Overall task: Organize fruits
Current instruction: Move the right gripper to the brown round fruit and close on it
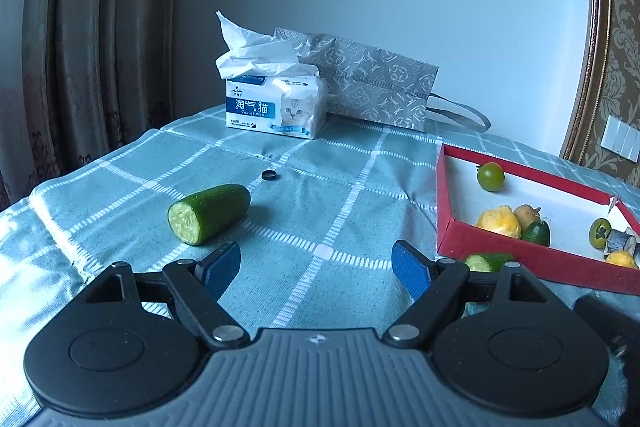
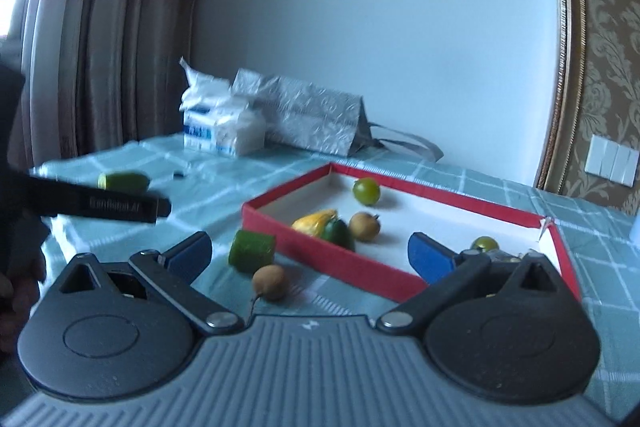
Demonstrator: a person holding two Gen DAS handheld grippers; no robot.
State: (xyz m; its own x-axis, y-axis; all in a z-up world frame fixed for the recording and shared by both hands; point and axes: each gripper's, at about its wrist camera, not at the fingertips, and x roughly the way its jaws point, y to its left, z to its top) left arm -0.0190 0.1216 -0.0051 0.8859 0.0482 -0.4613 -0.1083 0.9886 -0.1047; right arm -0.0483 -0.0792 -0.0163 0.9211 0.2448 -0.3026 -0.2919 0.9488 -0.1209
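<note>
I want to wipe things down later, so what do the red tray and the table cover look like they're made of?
The red tray looks like paperboard: thin straight walls, matte red outside, plain white inside, and one corner split open. The table cover looks like woven fabric, matte teal with white checks, judging by its creases and puckers.
</note>
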